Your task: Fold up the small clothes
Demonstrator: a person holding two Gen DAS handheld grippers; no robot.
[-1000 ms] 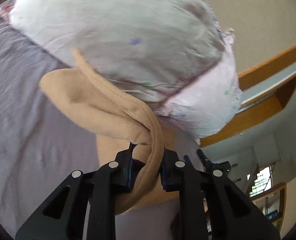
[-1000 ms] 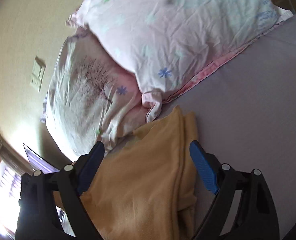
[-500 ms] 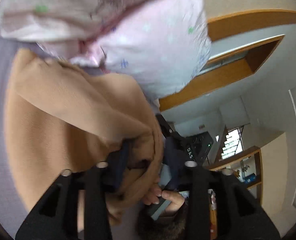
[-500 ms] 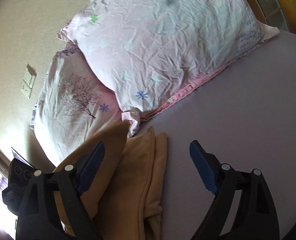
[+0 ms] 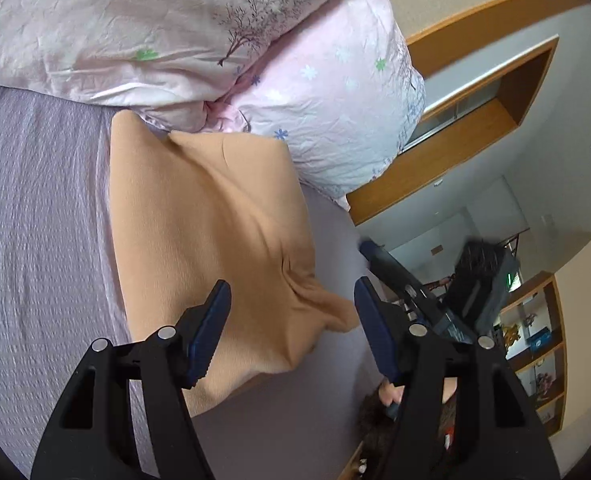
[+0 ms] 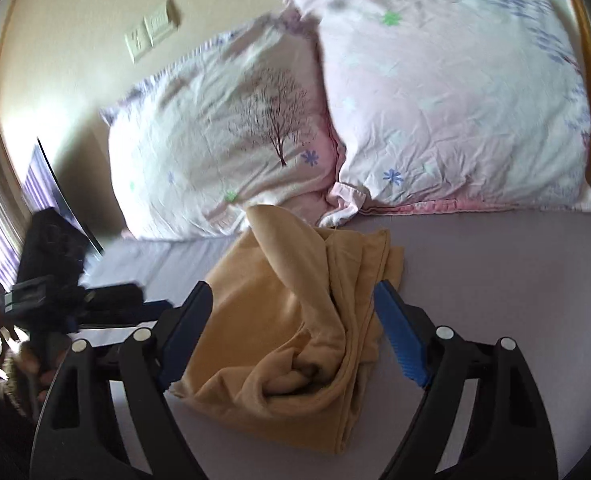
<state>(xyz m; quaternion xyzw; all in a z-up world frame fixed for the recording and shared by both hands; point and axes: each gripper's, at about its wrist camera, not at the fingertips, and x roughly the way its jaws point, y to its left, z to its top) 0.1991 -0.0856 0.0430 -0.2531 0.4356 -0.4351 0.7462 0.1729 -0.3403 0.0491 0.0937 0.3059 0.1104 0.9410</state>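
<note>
A tan garment point(image 5: 211, 232) lies folded over itself on the lilac bed sheet point(image 5: 35, 240), its far edge against the pillows. In the right wrist view the tan garment point(image 6: 303, 320) is bunched, with rumpled folds at its near end. My left gripper point(image 5: 291, 320) is open and empty just above the garment's near edge. My right gripper point(image 6: 293, 320) is open and empty, its jaws either side of the garment. The right gripper also shows in the left wrist view point(image 5: 399, 268), and the left gripper in the right wrist view point(image 6: 107, 304).
Two pink floral pillows point(image 6: 223, 132) point(image 6: 455, 92) lean at the head of the bed against a cream wall with a switch plate point(image 6: 151, 36). A wooden bed frame point(image 5: 435, 160) and shelves point(image 5: 535, 344) are to the right in the left wrist view.
My left gripper has let go of the tan garment and opened; the cloth now lies on the sheet. My right gripper stayed open and swung to face the pillows squarely.
</note>
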